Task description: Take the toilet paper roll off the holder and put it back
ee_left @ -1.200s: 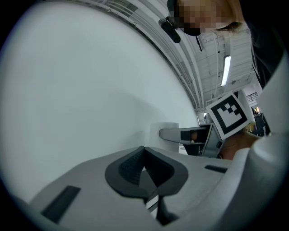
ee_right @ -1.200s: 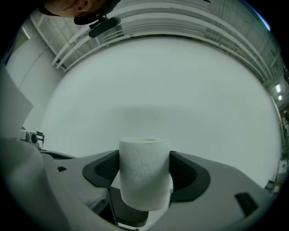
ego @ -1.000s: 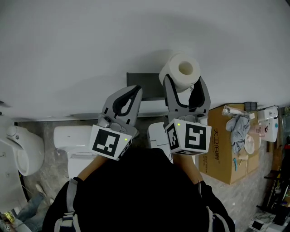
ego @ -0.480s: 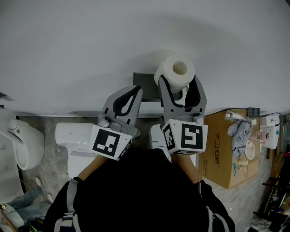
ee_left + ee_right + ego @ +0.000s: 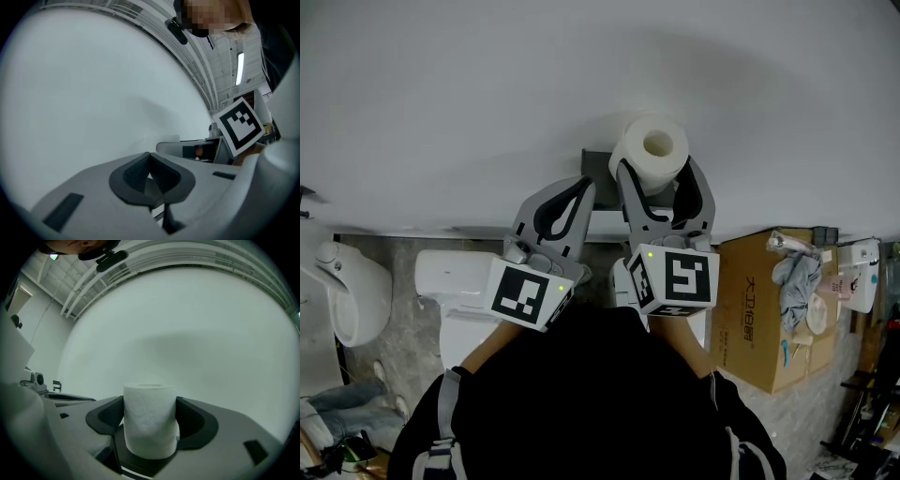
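Right claw [image 5: 658, 180] shifted left, clamping roll [image 5: 636, 161] upright.

Pale wall [image 5: 441, 94], stone floor [image 5: 394, 347], cardboard box [image 5: 750, 319]

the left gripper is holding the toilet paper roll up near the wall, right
No, the right gripper holds the toilet paper roll up near the wall, its jaws shut on it, as the right gripper view shows.
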The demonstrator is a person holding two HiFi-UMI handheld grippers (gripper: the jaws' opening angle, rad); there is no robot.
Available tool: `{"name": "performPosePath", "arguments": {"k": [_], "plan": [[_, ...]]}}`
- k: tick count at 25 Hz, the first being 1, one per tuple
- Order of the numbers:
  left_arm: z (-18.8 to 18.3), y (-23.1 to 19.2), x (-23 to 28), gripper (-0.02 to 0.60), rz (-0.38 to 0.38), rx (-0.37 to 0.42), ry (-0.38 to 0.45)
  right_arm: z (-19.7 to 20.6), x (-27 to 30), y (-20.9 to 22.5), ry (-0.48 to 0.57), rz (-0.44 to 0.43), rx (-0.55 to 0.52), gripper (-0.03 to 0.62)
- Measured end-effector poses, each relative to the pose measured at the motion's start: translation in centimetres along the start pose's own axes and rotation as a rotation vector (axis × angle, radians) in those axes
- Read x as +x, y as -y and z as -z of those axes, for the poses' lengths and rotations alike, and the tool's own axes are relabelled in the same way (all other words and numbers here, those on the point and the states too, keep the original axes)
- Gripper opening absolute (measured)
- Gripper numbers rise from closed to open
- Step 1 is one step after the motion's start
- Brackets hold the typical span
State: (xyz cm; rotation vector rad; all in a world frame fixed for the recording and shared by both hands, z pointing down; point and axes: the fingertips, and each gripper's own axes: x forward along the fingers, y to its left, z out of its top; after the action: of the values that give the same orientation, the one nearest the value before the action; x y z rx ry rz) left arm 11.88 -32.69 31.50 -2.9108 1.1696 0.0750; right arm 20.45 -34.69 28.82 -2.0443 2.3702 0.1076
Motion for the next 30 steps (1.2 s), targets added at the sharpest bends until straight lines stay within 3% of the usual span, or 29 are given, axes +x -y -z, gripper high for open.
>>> {"name": "performPosePath", "arguments": {"k": [9,13,20,30], "plan": [[-0.1,-0.4,0.1,0.006,0.004,0.007,0.021,1.4,0.5,-0.5,-0.03,-0.011,0.008,0.354],[0.5,-0.5,-0.2,0.006,-0.006,-0.011,-0.019,1.8,0.5,-0.9,-0.036,-0.017,0.021,0.354],[-0.3,-0.4,-0.2,0.006,0.001,0.011,0.025,2.2,0.6,-0.8,-0.048,-0.018,0.037,0.354],[-0.2,-0.3,-0.3,0.006,0.008,0.007,0.022,2.4,0.7,-1.0,-0.053,-0.022,0.032,0.354]]}}
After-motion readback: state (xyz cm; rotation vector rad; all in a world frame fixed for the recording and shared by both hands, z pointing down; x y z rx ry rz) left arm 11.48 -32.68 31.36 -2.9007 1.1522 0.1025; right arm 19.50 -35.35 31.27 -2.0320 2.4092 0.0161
